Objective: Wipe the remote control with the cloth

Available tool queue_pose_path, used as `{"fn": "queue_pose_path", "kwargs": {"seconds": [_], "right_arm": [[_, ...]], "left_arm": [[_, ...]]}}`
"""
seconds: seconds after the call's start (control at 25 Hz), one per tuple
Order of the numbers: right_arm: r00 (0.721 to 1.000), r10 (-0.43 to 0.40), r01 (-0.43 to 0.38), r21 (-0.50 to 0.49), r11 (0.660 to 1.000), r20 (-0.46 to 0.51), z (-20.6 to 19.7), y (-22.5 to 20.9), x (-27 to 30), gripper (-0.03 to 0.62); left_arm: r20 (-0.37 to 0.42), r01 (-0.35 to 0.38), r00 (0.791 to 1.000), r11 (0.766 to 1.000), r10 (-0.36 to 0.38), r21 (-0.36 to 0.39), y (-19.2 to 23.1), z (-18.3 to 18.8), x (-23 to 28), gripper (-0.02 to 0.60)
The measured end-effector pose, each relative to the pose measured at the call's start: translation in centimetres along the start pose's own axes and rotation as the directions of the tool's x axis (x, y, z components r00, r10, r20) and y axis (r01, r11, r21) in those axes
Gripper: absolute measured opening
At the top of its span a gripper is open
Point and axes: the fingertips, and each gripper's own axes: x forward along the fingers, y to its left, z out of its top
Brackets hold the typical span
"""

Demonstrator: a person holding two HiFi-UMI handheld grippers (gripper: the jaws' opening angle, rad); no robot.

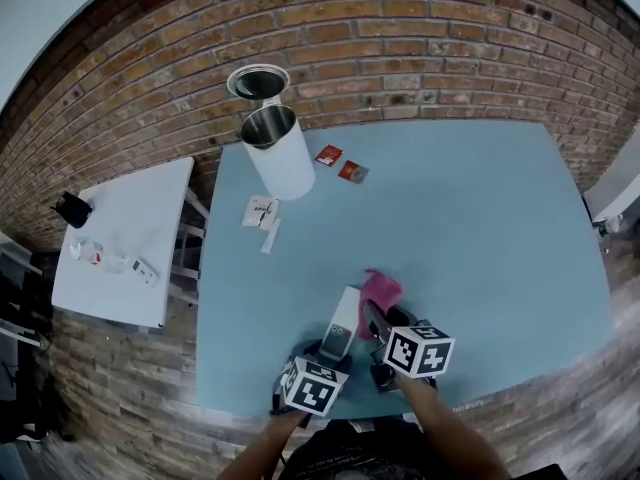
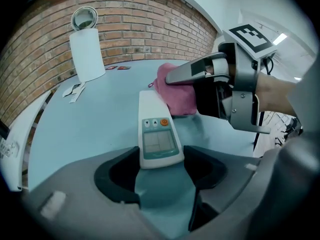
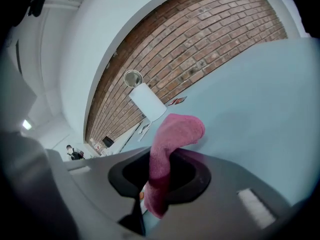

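Note:
A white remote control point(image 1: 342, 326) with a small screen and an orange button lies on the blue table point(image 1: 480, 228) near its front edge. My left gripper point(image 1: 328, 354) is shut on the remote's near end point(image 2: 159, 146), and both pads touch its sides. My right gripper point(image 1: 374, 320) is shut on a pink cloth point(image 1: 382, 290). The cloth point(image 2: 176, 96) rests beside the far end of the remote and touches the table. In the right gripper view the cloth point(image 3: 172, 134) stands up out of the shut jaws and folds over at the top.
A white cylindrical bin point(image 1: 280, 153) stands at the table's back left, with a round lid point(image 1: 258, 81) behind it. Two red packets point(image 1: 340, 165) and paper slips point(image 1: 262, 213) lie near the bin. A white side table point(image 1: 120, 238) stands to the left. A brick wall runs behind.

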Motion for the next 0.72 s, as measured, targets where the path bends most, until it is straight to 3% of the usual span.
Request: {"fn": "queue_pose_path", "kwargs": {"seconds": [0.16, 0.52, 0.72], "right_arm": [[1.000, -0.012, 0.010, 0.068, 0.998, 0.026, -1.2, 0.9, -0.9, 0.077], [0.999, -0.012, 0.007, 0.114, 0.993, 0.046, -4.4, 2.9, -2.3, 0.077], [1.000, 0.008, -0.008, 0.077, 0.997, -0.001, -4.9, 3.4, -2.7, 0.077]], "left_arm": [[-0.011, 0.005, 1.000, 1.000, -0.005, 0.002, 0.0, 0.1, -0.1, 0.275], [-0.010, 0.001, 1.000, 1.000, -0.001, -0.002, -0.1, 0.1, 0.0, 0.275], [-0.008, 0.015, 1.000, 1.000, -0.015, 0.013, -0.2, 0.1, 0.0, 0.275]]}}
